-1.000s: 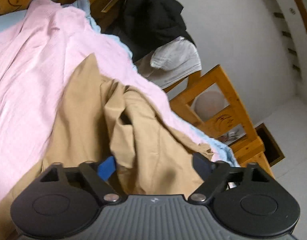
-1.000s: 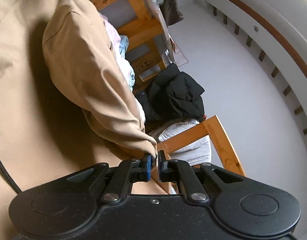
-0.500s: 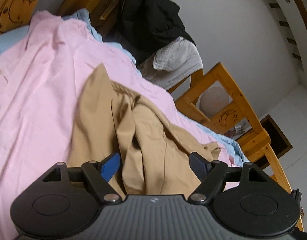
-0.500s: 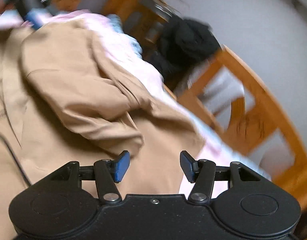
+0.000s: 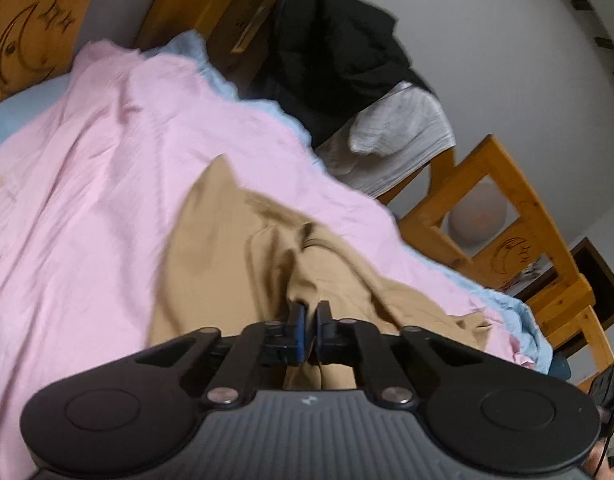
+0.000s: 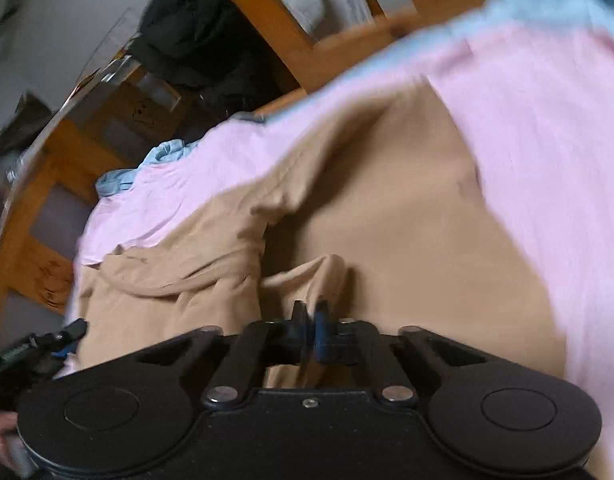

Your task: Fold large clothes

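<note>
Rumpled tan cloth garment (image 5: pixel 243 248) on pink bedsheet (image 5: pixel 87 208); left gripper (image 5: pixel 310 316) and right gripper (image 6: pixel 310 314) each clamped on a fold.

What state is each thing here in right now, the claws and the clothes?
Left claw: shut on a fold of the tan garment.
Right claw: shut on another fold of it.
Tan garment: crumpled, not yet folded, lying on the pink sheet.
Black jacket: heaped beside the bed.

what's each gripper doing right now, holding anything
left gripper: jaws shut on a fold of the tan cotton jacket.
right gripper: jaws shut on a fold of the same jacket.
</note>
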Tool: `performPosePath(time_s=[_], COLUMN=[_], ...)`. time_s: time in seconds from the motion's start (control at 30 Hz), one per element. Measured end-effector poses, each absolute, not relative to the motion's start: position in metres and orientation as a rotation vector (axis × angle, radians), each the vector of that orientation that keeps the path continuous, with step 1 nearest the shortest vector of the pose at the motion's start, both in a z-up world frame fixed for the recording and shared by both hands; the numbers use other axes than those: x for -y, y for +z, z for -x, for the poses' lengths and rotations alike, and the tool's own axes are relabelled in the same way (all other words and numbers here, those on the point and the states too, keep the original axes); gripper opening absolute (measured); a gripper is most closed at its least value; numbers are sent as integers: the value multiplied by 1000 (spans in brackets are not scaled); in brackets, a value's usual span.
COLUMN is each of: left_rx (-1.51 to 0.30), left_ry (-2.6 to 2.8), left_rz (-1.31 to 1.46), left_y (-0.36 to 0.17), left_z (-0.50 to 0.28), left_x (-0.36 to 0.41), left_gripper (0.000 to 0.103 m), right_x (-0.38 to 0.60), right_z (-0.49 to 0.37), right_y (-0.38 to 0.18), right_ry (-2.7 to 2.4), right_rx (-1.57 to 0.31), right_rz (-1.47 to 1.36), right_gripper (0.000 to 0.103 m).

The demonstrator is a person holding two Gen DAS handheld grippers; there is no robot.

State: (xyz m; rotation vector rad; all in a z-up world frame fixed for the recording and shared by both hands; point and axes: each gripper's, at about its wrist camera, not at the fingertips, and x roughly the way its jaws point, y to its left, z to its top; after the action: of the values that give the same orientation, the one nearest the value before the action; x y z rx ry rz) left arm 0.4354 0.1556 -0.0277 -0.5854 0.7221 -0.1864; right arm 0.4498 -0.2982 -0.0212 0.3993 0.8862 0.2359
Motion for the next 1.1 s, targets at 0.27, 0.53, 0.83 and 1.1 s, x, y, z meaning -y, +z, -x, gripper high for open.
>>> performPosePath(time_s=[0.27, 0.53, 0.83, 1.1], left_rx=[-686, -662, -538, -780], left_ry=[-147, -178, -239, -206], left_rz=[422, 384, 242, 95], left_y=[-30, -24, 7, -51], left_z=[-446, -427, -405, -442], left_x=[-113, -125, -92, -49], left_gripper=[2, 10, 58, 50], right_x=[267, 279, 237, 186], right_z=[-484, -470, -435, -451], right_y=[-1, -28, 2, -59], right_ry=[173, 152, 267, 337], right_rx=[-601, -676, -481, -576], right_rz=[26, 33, 217, 414], right_gripper=[1, 18, 47, 51])
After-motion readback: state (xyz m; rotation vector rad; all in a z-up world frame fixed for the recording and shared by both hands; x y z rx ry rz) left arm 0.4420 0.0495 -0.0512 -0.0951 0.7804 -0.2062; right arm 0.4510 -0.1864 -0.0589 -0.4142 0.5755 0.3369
